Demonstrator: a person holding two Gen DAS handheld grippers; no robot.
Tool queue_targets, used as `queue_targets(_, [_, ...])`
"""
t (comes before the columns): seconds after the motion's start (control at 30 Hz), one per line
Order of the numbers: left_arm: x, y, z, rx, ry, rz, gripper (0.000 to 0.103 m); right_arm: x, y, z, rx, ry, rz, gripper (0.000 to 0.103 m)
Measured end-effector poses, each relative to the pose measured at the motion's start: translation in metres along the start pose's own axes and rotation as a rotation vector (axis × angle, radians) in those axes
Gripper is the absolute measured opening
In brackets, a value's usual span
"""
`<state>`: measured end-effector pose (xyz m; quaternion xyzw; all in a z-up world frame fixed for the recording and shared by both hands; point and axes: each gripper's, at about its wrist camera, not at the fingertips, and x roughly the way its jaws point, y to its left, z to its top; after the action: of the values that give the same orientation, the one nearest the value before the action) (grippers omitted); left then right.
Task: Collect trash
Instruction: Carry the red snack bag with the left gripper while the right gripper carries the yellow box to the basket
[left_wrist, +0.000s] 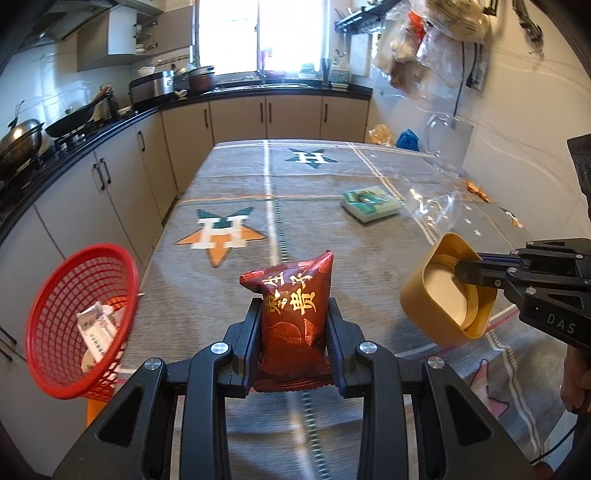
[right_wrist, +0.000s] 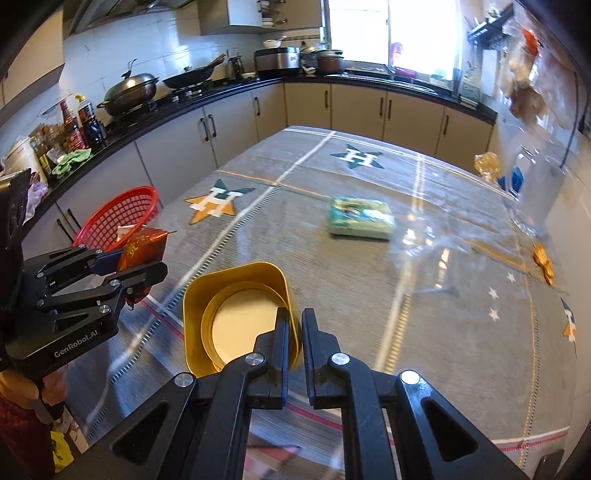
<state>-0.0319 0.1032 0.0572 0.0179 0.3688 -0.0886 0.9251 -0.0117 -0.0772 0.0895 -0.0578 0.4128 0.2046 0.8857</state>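
Observation:
My left gripper (left_wrist: 293, 314) is shut on a dark red snack packet (left_wrist: 293, 302) with gold characters, held upright above the table. It also shows in the right wrist view (right_wrist: 142, 247). My right gripper (right_wrist: 295, 325) is shut on the wall of a yellow square tub (right_wrist: 236, 314), held above the table; the tub also shows in the left wrist view (left_wrist: 439, 295). A red mesh basket (left_wrist: 55, 325) with paper scraps inside sits tilted off the table's left edge, also seen in the right wrist view (right_wrist: 122, 212).
A green-white packet (left_wrist: 371, 203) lies on the grey star-patterned tablecloth (left_wrist: 240, 177). A clear plastic container (left_wrist: 436, 206) and orange scraps (left_wrist: 476, 190) lie at the right side. Kitchen counters with woks run along the left and back.

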Motion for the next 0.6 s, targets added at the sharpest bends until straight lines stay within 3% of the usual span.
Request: queue_targets(0.6, [-0.031,0.115,-0.012,-0.166,-0.048,0.113,0.03,0.037,0.087,0.051,-0.086,0.015,0.09,0.008])
